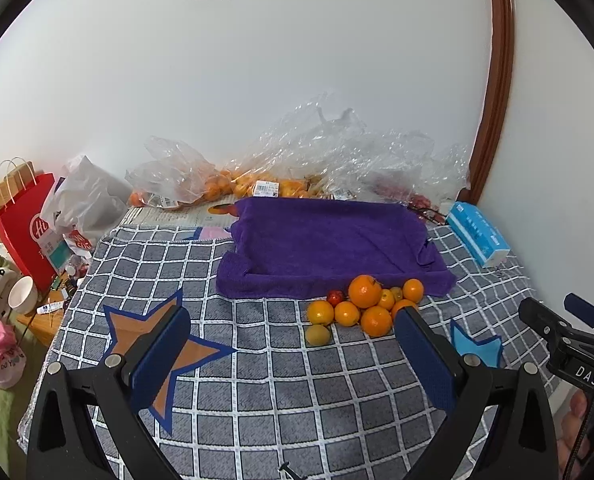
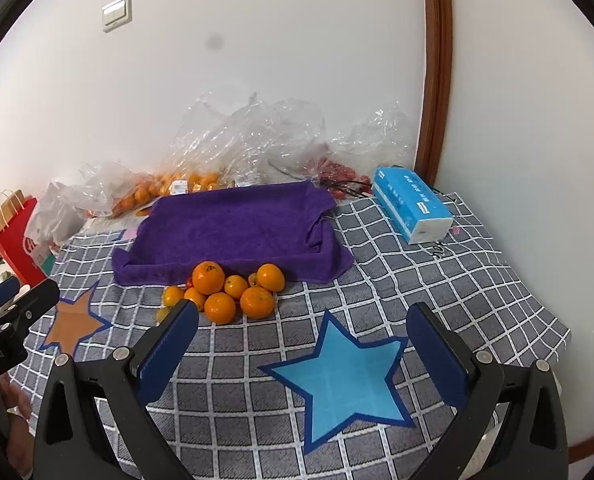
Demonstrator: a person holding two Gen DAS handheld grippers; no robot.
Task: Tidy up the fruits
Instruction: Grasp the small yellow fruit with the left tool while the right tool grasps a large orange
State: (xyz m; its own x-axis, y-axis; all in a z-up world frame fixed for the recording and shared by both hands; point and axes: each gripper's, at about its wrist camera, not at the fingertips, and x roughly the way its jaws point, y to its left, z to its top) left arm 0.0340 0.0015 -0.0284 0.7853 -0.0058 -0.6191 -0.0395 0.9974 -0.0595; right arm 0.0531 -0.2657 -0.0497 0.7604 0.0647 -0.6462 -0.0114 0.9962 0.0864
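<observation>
A heap of oranges [image 1: 365, 291] [image 2: 208, 278] lies on the grey checked cloth just in front of a purple towel tray [image 1: 329, 240] [image 2: 233, 224]. A small red fruit [image 1: 335, 297] and a pale yellow-green fruit [image 1: 317, 335] sit at the heap's left edge. My left gripper [image 1: 293, 322] stands open, its right finger just in front of the heap. My right gripper [image 2: 303, 318] is open too, its left finger near the heap's front left. Neither holds anything.
An orange star patch [image 1: 165, 344] and a blue star patch [image 2: 345, 380] mark the cloth. A blue tissue pack [image 2: 411, 204] lies at the right. Clear plastic bags with oranges and red fruit [image 1: 257, 176] line the wall. A red paper bag [image 1: 29, 232] stands at the left edge.
</observation>
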